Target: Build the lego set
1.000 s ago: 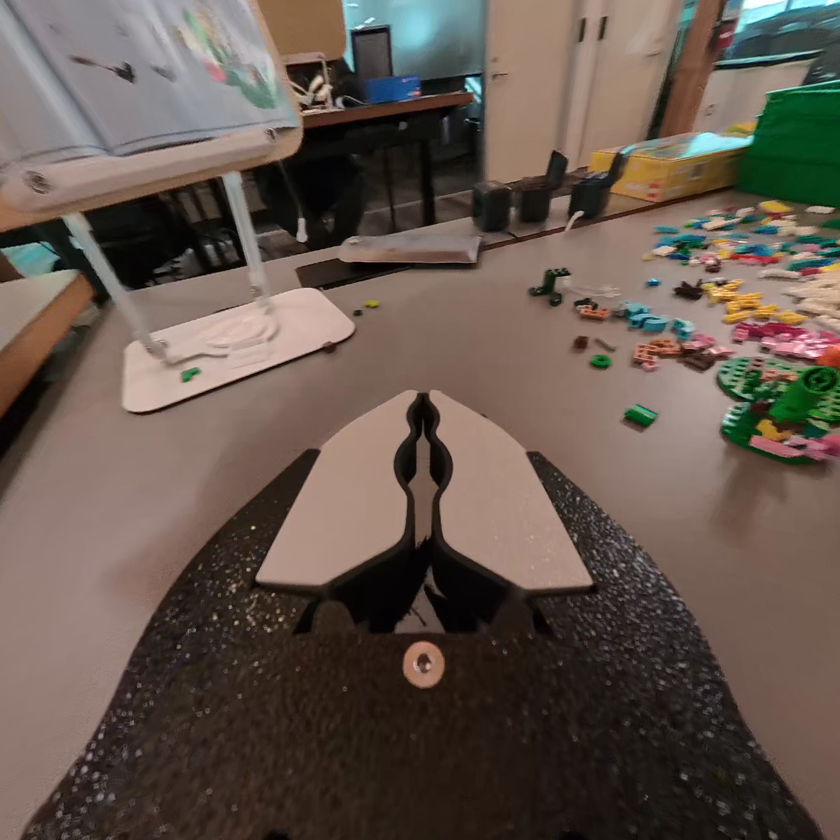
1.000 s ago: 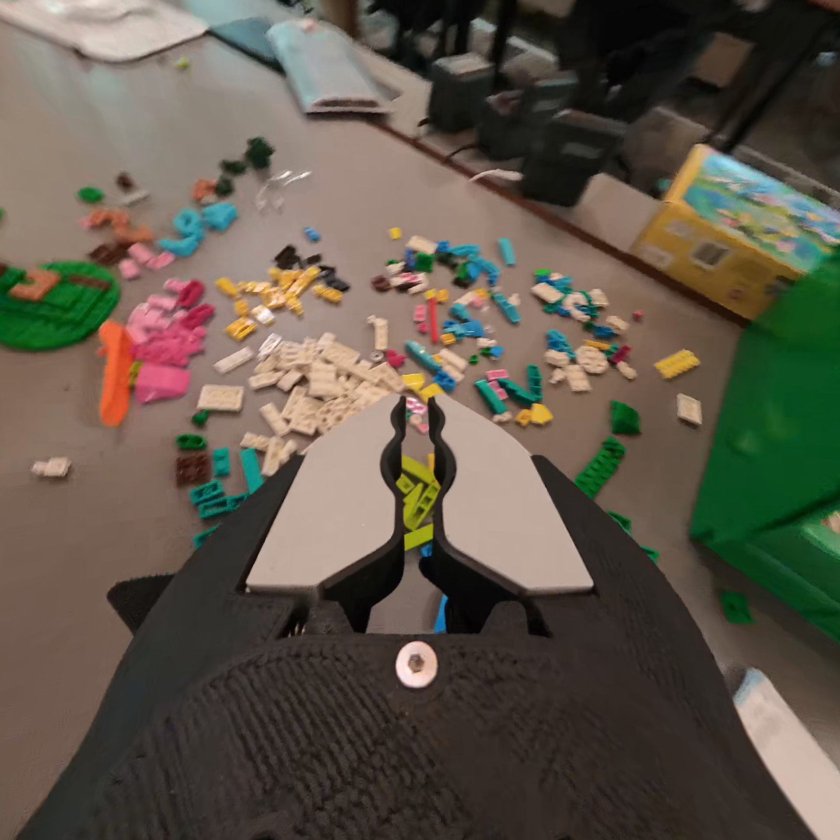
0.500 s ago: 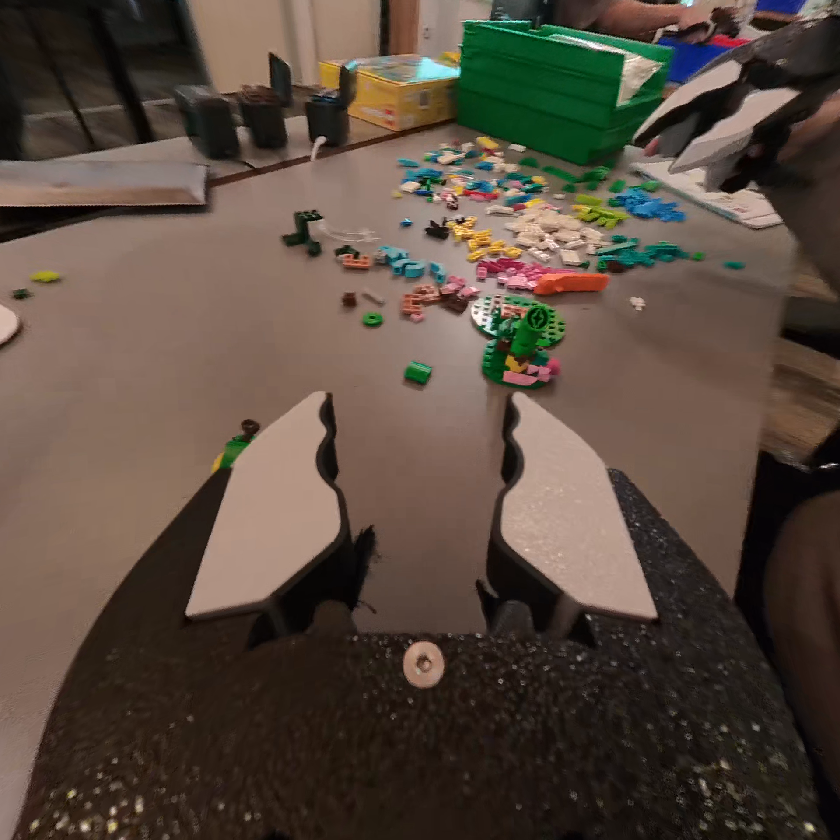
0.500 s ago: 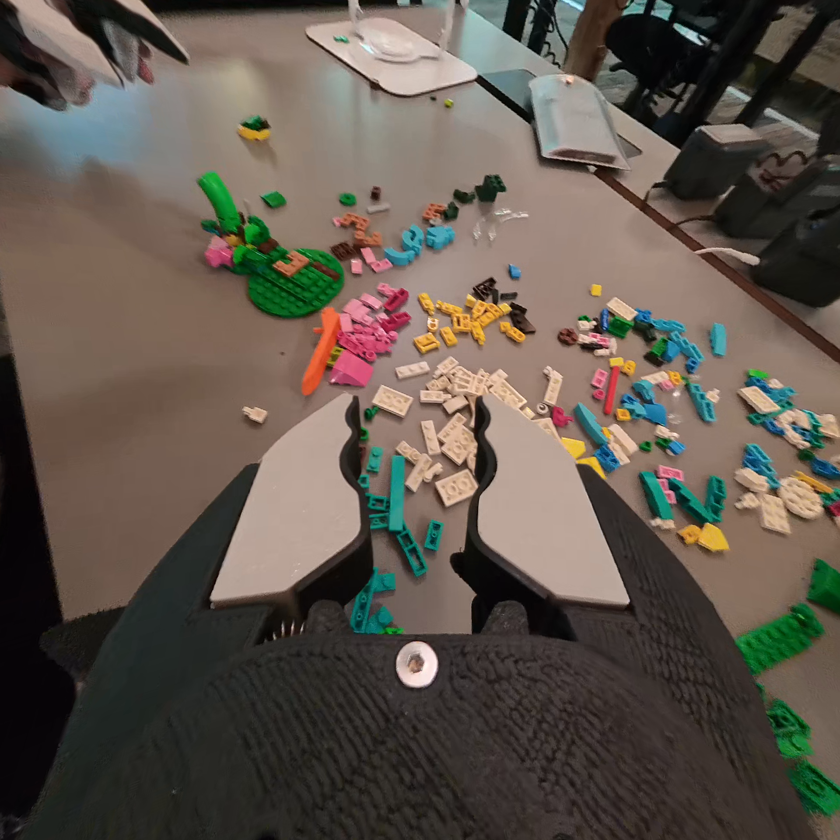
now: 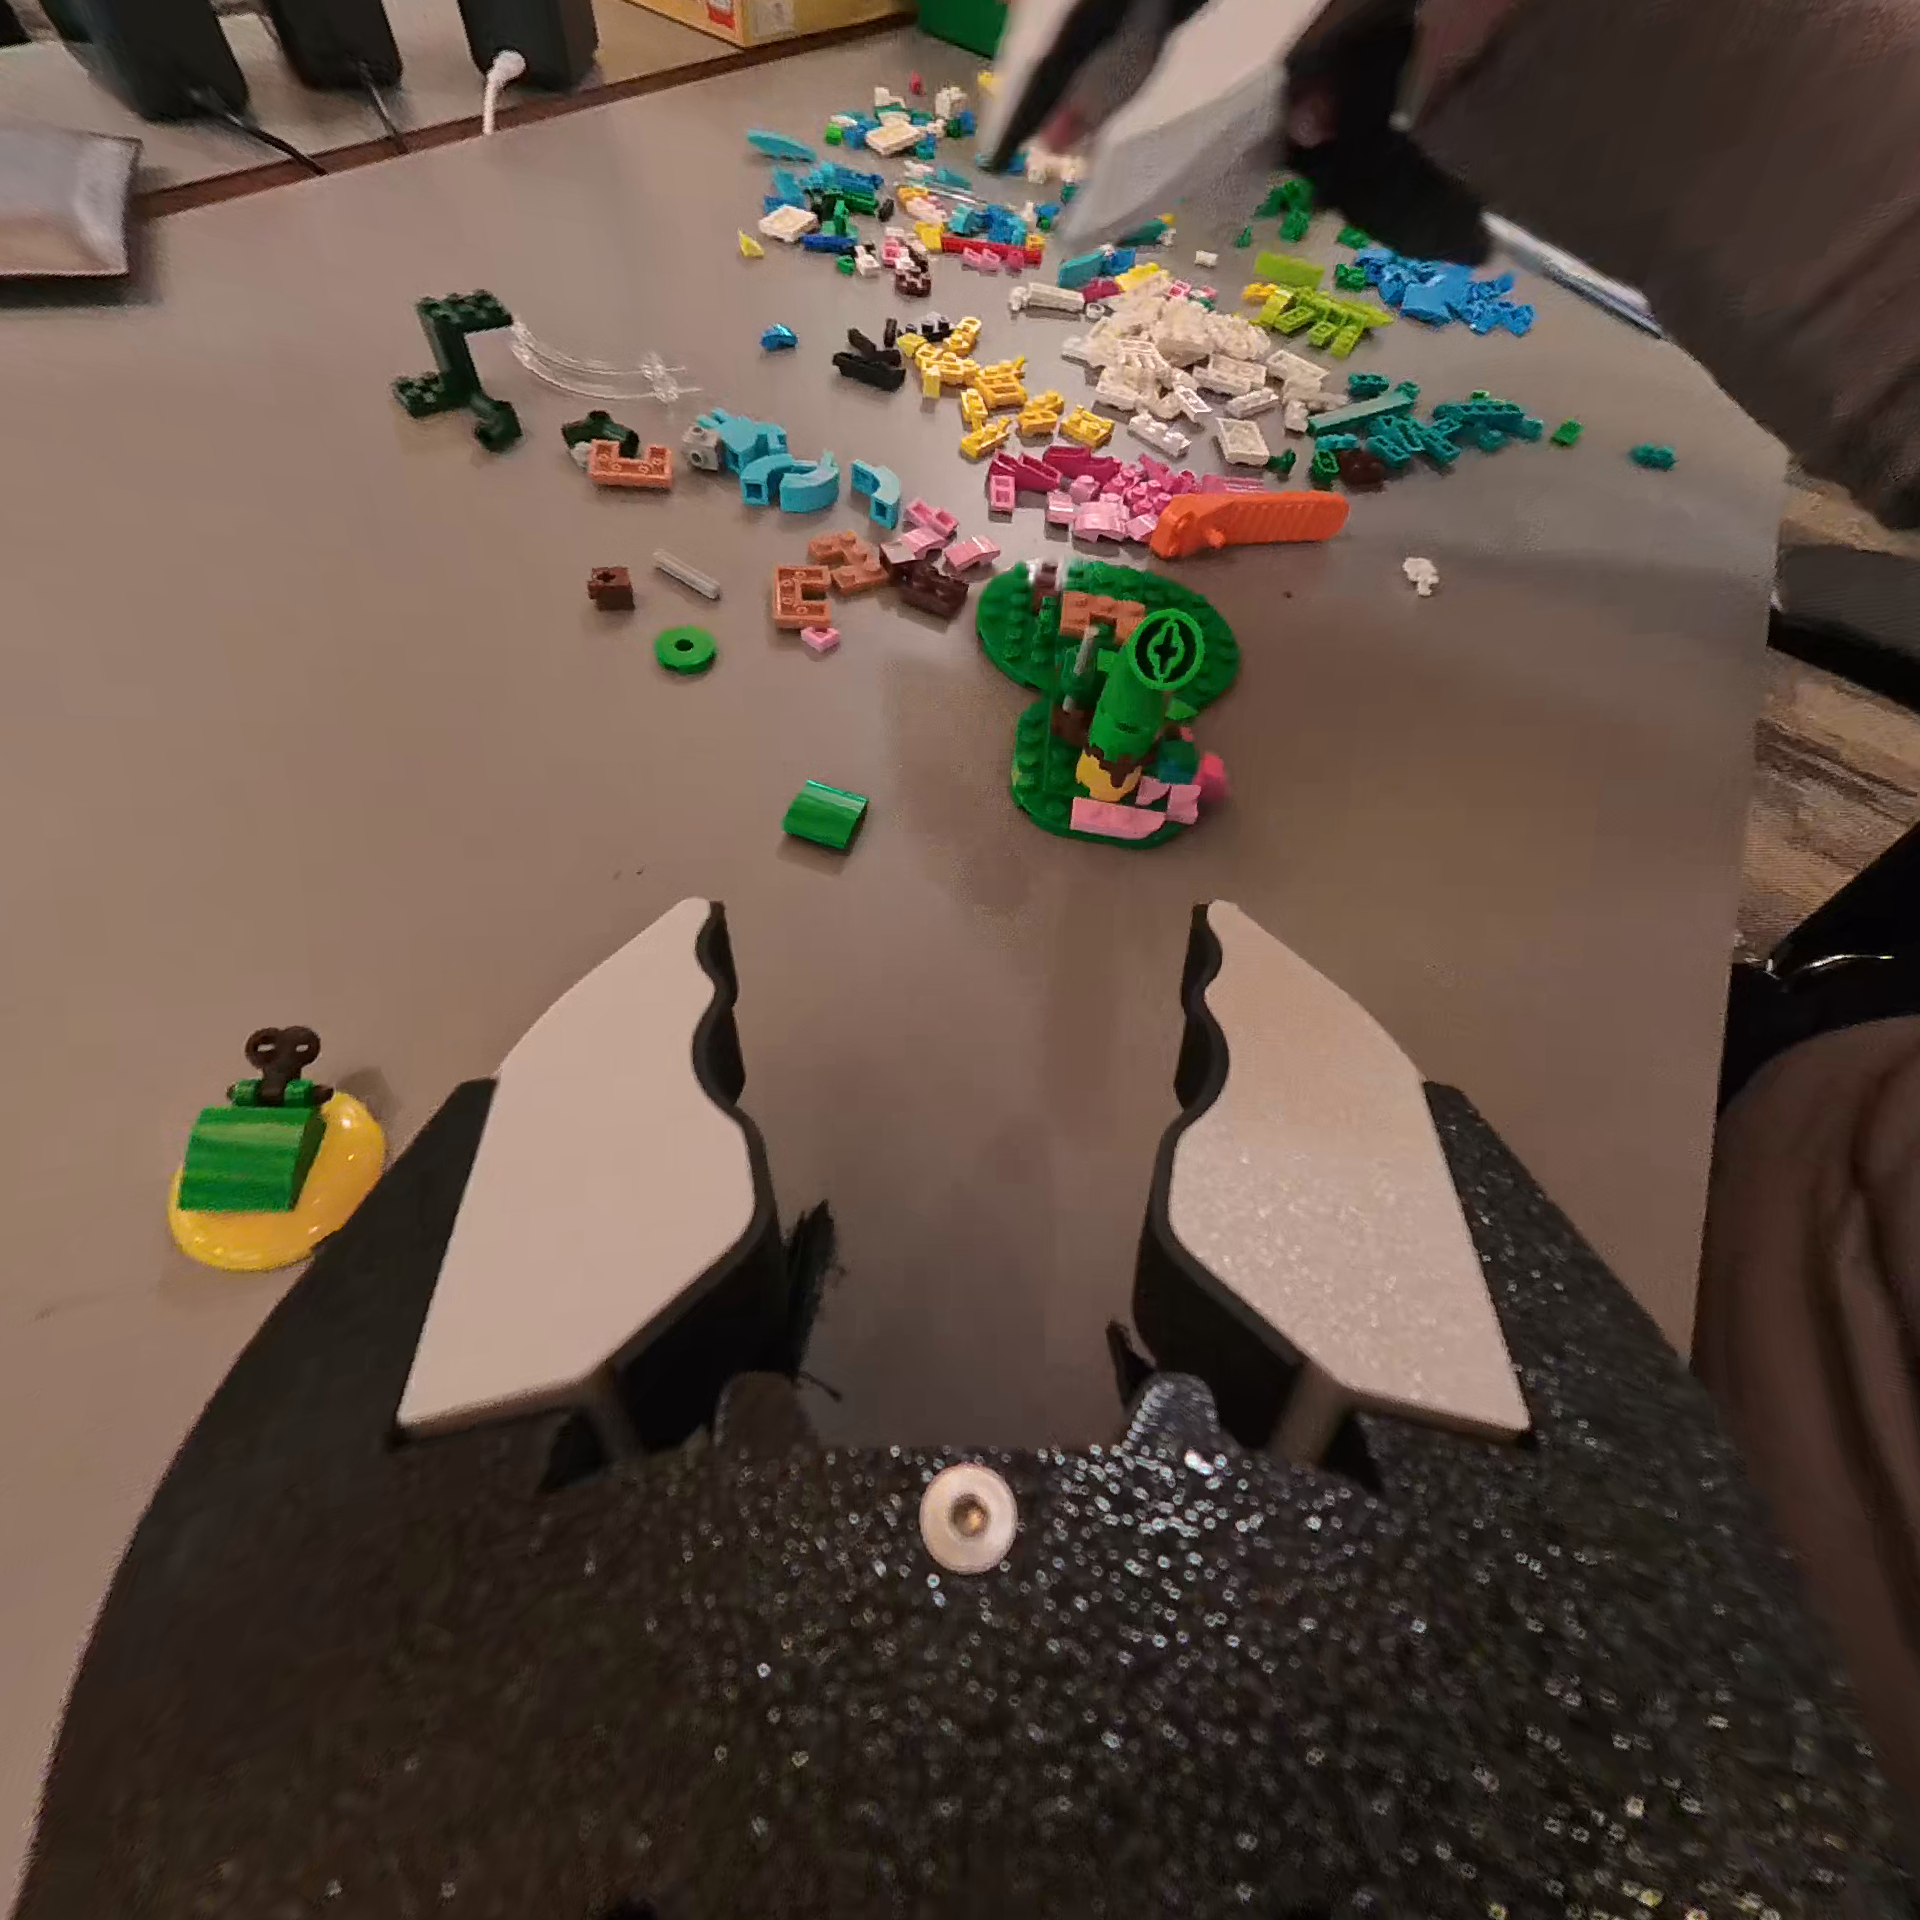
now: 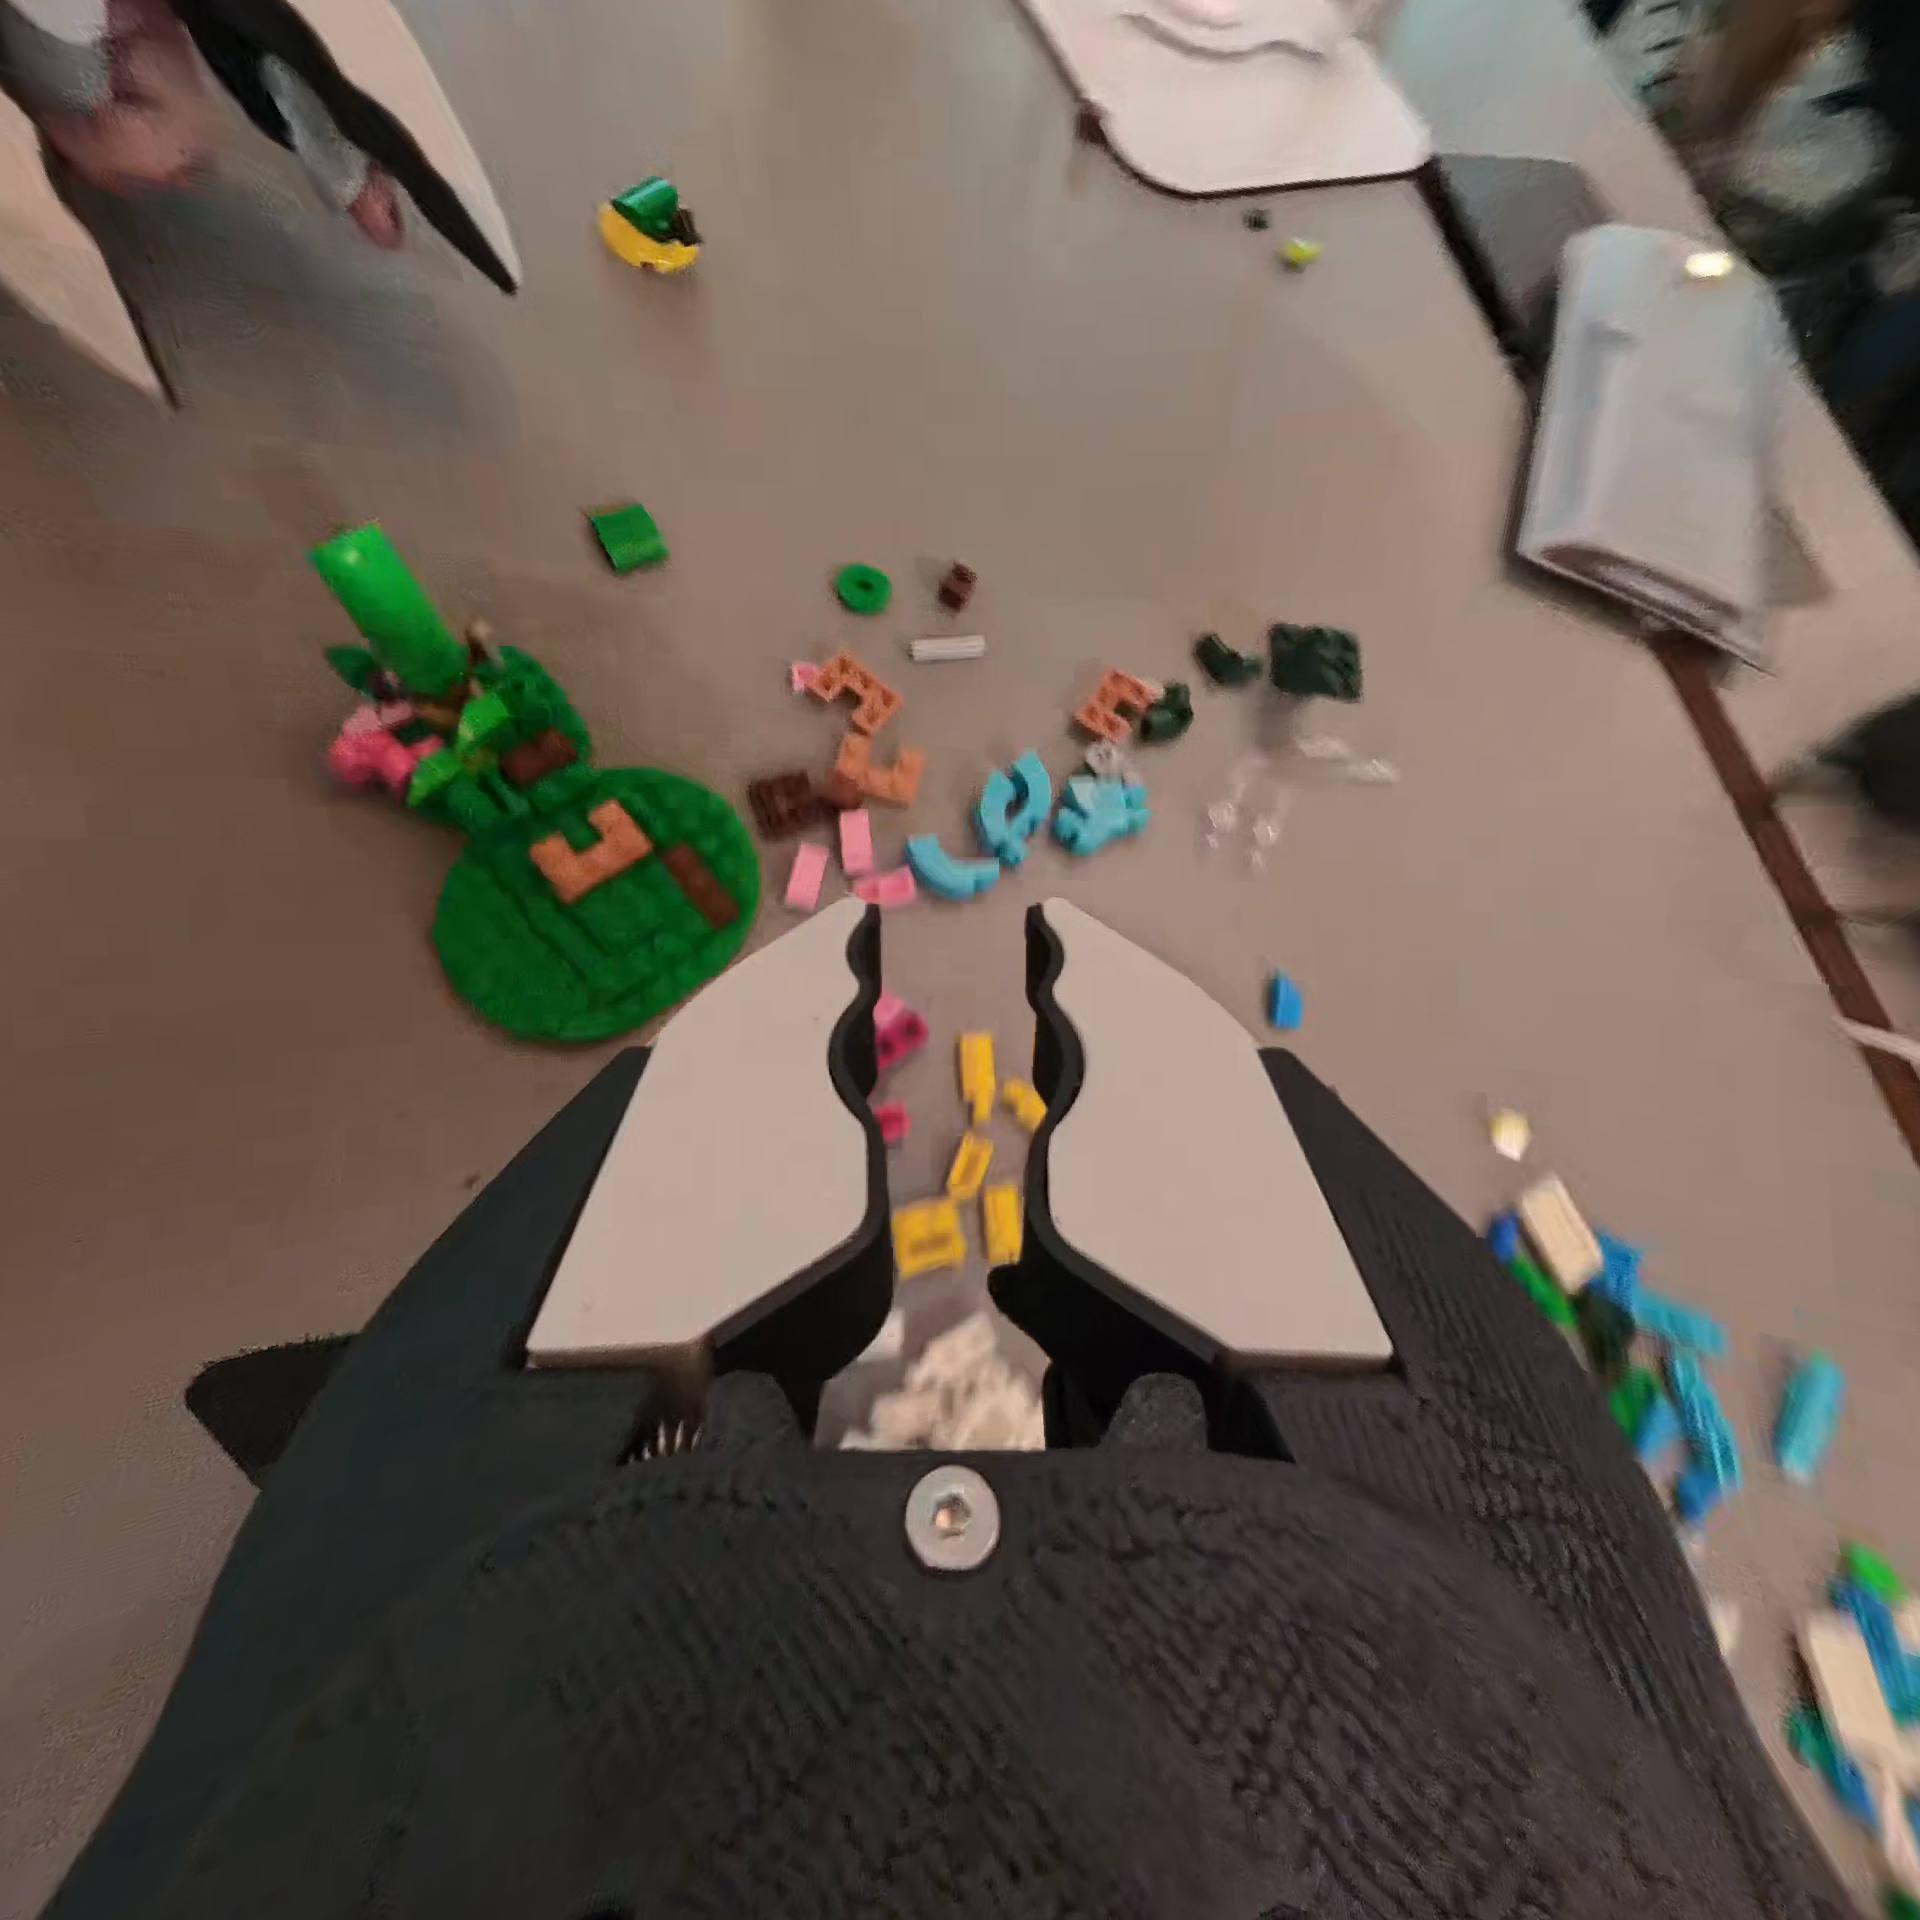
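Note:
A partly built model on green round plates (image 5: 1112, 665) with a slanted green tube stands on the grey table; it also shows in the right wrist view (image 6: 582, 894). My left gripper (image 5: 956, 920) is wide open and empty, above bare table short of the model. My right gripper (image 6: 951, 914) is open and empty, over yellow (image 6: 966, 1174) and pink pieces, beside the model. A small yellow and green sub-build (image 5: 272, 1164) sits left of the left gripper. A loose green curved brick (image 5: 824, 814) lies near the model.
Sorted piles of loose bricks cover the table: white (image 5: 1195, 374), yellow (image 5: 997, 390), pink (image 5: 1101, 488), light blue (image 5: 779, 468), teal, and an orange brick separator (image 5: 1247, 520). The table's edge (image 5: 1756, 727) runs along the right. A white stand base (image 6: 1236, 114) and a grey bag (image 6: 1652, 436) lie far off. Left tips to right tips: about 20 cm. My left gripper is the nearer one to the loose green curved brick (image 5: 824, 814): about 6 cm, against 15 cm. It turns up in the right wrist view (image 6: 618, 530) as well.
Both grippers have swung toward the model. The left gripper went from shut to wide open. The right gripper opened and moved left over the yellow and pink pieces.

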`<action>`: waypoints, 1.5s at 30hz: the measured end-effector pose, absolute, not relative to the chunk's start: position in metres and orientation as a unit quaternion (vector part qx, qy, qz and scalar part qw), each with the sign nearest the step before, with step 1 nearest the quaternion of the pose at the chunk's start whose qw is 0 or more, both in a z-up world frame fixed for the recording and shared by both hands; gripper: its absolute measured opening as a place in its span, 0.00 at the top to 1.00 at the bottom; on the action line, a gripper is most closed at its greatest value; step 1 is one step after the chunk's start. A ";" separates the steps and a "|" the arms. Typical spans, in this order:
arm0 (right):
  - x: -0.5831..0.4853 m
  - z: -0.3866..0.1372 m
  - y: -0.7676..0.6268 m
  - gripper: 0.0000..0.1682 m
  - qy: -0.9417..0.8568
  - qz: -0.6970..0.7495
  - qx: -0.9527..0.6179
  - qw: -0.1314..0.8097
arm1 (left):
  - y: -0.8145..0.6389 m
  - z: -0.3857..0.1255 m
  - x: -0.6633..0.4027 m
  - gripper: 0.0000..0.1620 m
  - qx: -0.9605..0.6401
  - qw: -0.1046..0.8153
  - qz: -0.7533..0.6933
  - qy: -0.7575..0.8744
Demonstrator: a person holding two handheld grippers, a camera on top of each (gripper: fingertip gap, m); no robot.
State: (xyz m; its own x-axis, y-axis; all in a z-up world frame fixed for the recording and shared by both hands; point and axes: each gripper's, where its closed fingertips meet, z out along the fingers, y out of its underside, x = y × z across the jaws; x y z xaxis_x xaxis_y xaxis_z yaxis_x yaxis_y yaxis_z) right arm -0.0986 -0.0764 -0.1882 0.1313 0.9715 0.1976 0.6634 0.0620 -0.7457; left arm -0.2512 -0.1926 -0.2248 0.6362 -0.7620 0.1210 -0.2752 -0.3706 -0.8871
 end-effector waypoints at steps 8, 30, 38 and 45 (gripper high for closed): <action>-0.158 -0.240 -0.033 0.79 -0.747 0.181 -0.610 0.193 | -0.193 -0.223 -0.249 0.52 -0.781 0.442 -0.298 0.326; -0.188 -0.224 -0.033 0.94 -0.804 0.100 -0.495 0.313 | -0.188 -0.207 -0.260 0.52 -0.759 0.476 -0.350 0.274; -0.232 -0.140 -0.159 0.94 -0.772 0.136 -0.274 0.558 | -0.195 -0.177 -0.241 0.46 -0.689 0.519 -0.441 0.249; -0.256 -0.114 -0.231 0.94 -0.729 0.281 -0.271 0.562 | -0.227 -0.133 -0.232 0.71 -0.563 0.538 -0.571 0.260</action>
